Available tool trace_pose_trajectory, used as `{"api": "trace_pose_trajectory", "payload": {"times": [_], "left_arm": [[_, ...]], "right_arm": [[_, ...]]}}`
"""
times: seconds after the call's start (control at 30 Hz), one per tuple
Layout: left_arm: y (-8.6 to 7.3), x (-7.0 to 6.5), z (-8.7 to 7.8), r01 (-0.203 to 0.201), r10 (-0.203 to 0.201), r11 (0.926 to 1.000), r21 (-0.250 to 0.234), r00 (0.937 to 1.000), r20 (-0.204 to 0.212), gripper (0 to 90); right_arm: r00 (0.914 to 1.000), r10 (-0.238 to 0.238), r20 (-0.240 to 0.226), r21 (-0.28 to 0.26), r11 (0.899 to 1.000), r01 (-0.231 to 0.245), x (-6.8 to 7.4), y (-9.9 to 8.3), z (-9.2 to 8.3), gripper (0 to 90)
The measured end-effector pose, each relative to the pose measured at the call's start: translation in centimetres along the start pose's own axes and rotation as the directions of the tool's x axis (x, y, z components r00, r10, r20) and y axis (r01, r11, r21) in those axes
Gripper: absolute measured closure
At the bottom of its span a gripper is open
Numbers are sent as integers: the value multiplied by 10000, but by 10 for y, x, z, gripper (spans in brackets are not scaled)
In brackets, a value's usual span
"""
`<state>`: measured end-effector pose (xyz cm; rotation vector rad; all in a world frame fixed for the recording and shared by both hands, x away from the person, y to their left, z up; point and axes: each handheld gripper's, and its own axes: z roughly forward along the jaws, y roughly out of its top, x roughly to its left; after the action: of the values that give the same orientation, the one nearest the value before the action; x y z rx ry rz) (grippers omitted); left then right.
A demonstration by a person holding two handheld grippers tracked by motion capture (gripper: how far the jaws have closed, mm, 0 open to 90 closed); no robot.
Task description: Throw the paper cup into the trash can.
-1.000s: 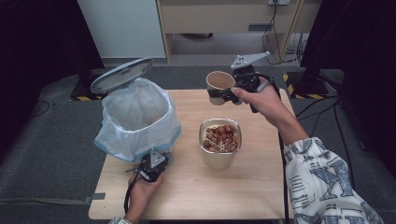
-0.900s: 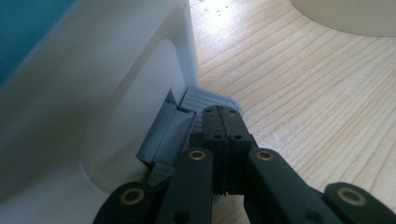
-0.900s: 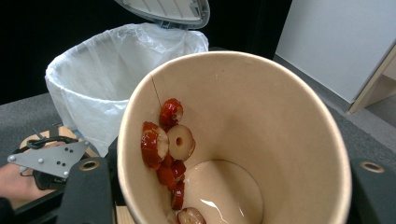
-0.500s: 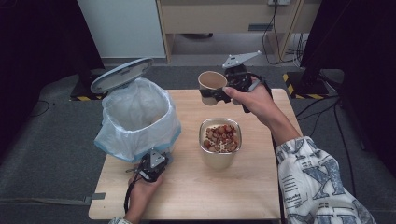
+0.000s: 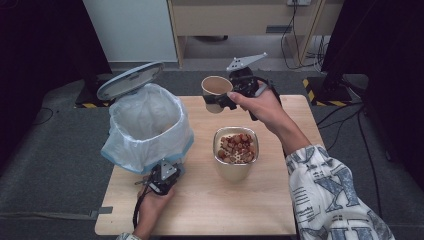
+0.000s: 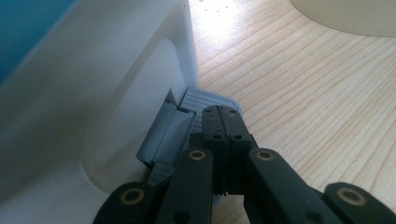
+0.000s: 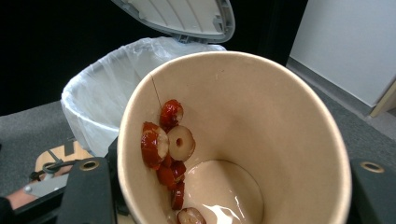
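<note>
Two grippers share the work here. Nearest, at the front left of the table (image 5: pixel 280 210), the left gripper (image 5: pixel 167 171) has its jaws closed flat together and pressed down on the grey pedal (image 6: pixel 205 105) at the foot of the white bin (image 5: pixel 150 130), so the lid (image 5: pixel 129 80) stands raised at the far side and the bag-lined mouth lies open. Just right of the bin, in the middle of the table, stands a beige bowl (image 5: pixel 235 170) heaped with red fruit slices (image 5: pixel 236 147). Farther off, above the far edge, the right gripper (image 5: pixel 220 102) clamps the wall of a paper cup (image 5: pixel 216 91), tipped a little toward the bin. The right gripper view shows a few slices (image 7: pixel 163 140) and some liquid stuck inside the cup.

The step in hand looks like carrying the cup to the bin to dump its leftovers. The next move calls for bringing the cup leftward over the open bag, then tipping it well past level so the sticky pieces slide out, while the pedal is held down.
</note>
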<state>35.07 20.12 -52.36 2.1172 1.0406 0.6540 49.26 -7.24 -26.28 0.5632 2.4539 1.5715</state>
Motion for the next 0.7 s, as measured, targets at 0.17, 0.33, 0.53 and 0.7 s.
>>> {"api": "trace_pose_trajectory", "payload": {"times": [0.17, 0.33, 0.53, 0.7], "left_arm": [[0, 0, 0, 4, -4, 10000, -4, 10000, 2, 893], [0, 0, 0, -5, 5, 10000, -10, 10000, -12, 893], [0, 0, 0, -6, 6, 10000, 6, 10000, -1, 893], [0, 0, 0, 11, -11, 10000, 6, 10000, -18, 893]], "right_arm": [[9999, 35, -142, -41, 10000, -35, 6, 5, 11, 328], [9995, 3, -318, -107, 9999, -7, 13, 12, 22, 328], [9990, 53, -439, -111, 9999, -58, 20, 15, 35, 328], [9988, 52, -489, -21, 10000, -53, 24, 19, 46, 328]]}}
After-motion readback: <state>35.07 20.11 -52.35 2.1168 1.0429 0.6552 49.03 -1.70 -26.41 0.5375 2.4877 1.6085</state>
